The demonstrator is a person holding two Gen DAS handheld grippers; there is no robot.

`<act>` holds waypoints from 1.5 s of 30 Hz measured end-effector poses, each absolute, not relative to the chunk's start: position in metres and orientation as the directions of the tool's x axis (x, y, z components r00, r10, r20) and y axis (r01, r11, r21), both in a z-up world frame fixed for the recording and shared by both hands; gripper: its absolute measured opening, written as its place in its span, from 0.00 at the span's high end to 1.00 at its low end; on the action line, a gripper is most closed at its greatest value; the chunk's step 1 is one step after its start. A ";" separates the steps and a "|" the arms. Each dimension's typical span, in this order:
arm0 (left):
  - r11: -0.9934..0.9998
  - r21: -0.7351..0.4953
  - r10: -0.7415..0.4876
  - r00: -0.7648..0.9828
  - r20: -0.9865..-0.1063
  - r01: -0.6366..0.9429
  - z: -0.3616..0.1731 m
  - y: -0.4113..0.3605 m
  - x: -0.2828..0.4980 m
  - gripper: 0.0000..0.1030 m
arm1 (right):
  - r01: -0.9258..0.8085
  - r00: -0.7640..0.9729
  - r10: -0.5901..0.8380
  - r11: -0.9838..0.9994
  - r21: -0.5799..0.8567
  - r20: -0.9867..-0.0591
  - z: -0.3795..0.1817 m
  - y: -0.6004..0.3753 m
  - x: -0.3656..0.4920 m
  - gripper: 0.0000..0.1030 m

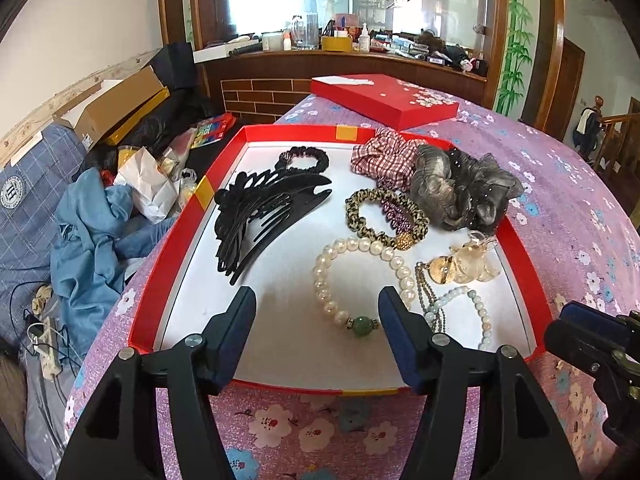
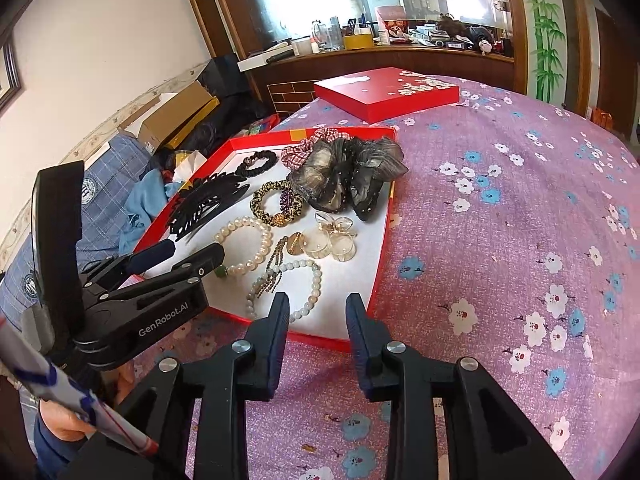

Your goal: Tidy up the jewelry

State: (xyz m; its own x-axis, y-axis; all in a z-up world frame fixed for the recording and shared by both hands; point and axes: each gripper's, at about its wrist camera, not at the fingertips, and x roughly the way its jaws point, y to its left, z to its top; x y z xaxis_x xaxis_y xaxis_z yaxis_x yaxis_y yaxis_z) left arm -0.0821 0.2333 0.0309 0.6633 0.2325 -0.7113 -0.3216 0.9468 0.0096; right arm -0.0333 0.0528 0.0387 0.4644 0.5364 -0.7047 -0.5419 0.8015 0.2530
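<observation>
One red tray [image 1: 188, 216] with a white floor is seen on the purple flowered tablecloth [image 1: 568, 208], and one red lid [image 1: 384, 96] is laid flat behind it, apart from the tray. Inside the tray, the jewelry and hair pieces are counted. Two bead bracelets: a pearl bracelet [image 1: 362, 276] with a single green bead at its near side, and a pale bead bracelet [image 1: 478, 312] toward the near right corner. One dangling chain piece with a gold disc [image 1: 442, 270] is laid between them, just beside one clear bow clip [image 1: 480, 258]. Three ring-shaped hair ties are counted: a black scrunchie [image 1: 306, 159] at the back, a leopard-print scrunchie [image 1: 384, 216] in the middle with something purple inside its ring, and a red checked scrunchie [image 1: 382, 158] at the back right. One large grey gauze bow [image 1: 460, 190] is draped over the tray's right rim. At least one big black hair claw [image 1: 260, 208] is spread on the left side; whether a second is stacked under it cannot be told.

The left gripper [image 1: 318, 308] is held low over the tray's near edge, jaws spread wide and empty, the pearl bracelet framed between them. The right gripper [image 2: 318, 312] is poised at the near right corner, jaws parted, nothing held, the pale bead bracelet just ahead.
</observation>
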 end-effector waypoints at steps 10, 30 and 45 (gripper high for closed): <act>0.910 -0.011 0.266 0.605 -0.750 -0.414 0.026 0.259 -0.083 0.36 | -0.523 0.475 0.512 0.818 0.239 -0.715 0.037 0.049 -0.038 0.69; 0.929 0.029 0.279 0.648 -0.709 -0.368 0.031 0.239 -0.101 0.25 | -0.553 0.506 0.482 0.818 0.160 -0.715 0.028 0.067 -0.058 0.67; 0.924 0.101 0.331 0.637 -0.697 -0.370 0.033 0.229 -0.112 0.17 | -0.565 0.507 0.477 0.813 0.141 -0.718 0.034 0.055 -0.091 0.49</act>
